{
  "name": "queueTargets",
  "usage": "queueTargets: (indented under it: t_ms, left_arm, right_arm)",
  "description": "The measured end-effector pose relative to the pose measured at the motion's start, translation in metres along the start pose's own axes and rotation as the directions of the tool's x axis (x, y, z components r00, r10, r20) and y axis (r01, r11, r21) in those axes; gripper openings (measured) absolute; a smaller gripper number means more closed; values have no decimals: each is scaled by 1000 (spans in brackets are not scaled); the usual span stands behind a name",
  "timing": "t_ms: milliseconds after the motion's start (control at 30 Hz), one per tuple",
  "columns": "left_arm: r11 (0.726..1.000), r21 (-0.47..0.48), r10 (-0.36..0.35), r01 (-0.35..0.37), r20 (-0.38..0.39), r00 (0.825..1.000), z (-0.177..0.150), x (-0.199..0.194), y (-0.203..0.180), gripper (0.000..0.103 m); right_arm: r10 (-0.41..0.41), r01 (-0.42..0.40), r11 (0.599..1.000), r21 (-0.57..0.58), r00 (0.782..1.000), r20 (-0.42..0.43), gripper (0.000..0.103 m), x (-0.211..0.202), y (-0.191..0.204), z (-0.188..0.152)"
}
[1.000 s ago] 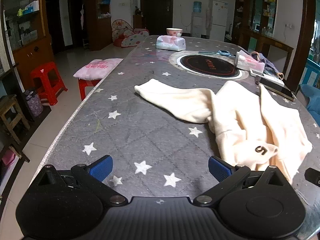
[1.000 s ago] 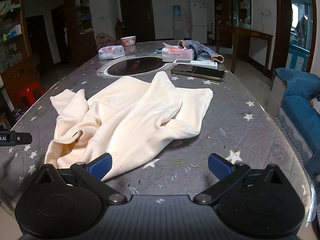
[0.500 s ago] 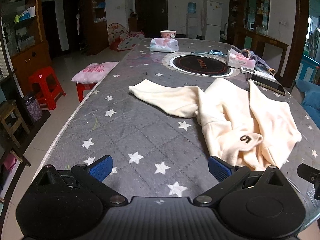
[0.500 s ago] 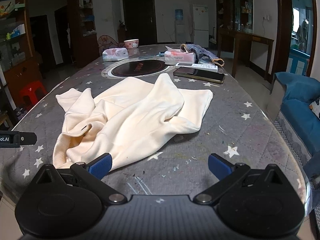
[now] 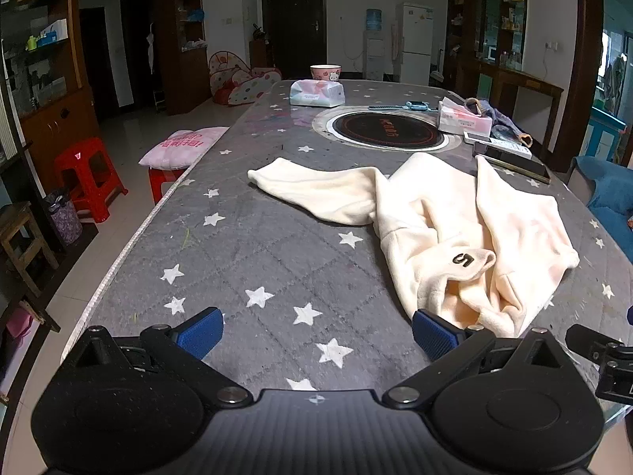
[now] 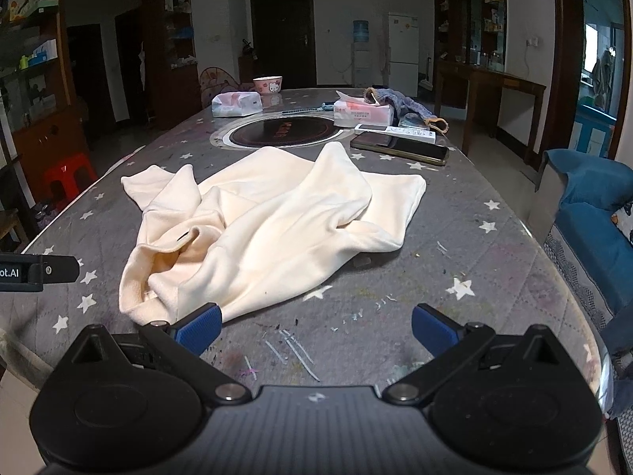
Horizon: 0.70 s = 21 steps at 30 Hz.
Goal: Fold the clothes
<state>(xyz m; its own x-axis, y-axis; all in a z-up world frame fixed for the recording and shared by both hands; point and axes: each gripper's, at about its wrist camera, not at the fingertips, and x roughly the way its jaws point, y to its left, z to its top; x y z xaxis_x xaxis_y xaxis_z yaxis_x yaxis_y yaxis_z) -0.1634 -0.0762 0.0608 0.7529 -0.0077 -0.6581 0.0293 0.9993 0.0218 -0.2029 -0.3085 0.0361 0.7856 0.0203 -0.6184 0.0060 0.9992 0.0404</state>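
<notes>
Both hand-held grippers — left [image 5: 318,326] and right [image 6: 316,322] — gape wide, holding nothing, poised at the near edge of a crumpled cream garment [image 6: 277,213] lying on the bench [image 5: 257,253].

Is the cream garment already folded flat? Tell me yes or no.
No: in the right wrist view the cream garment lies crumpled in loose ridges on the star-patterned table, with one sleeve sprawled out sideways.
</notes>
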Motion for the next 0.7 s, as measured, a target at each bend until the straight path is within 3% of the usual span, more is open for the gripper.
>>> queueTargets:
  t_ms: [700]
  left_arm:
    - [999, 34, -4, 4, -6, 1000, 2, 2, -10, 103]
  right_arm:
    - [2, -2, 1000, -2, 1000, -5, 103, 1, 1, -1]
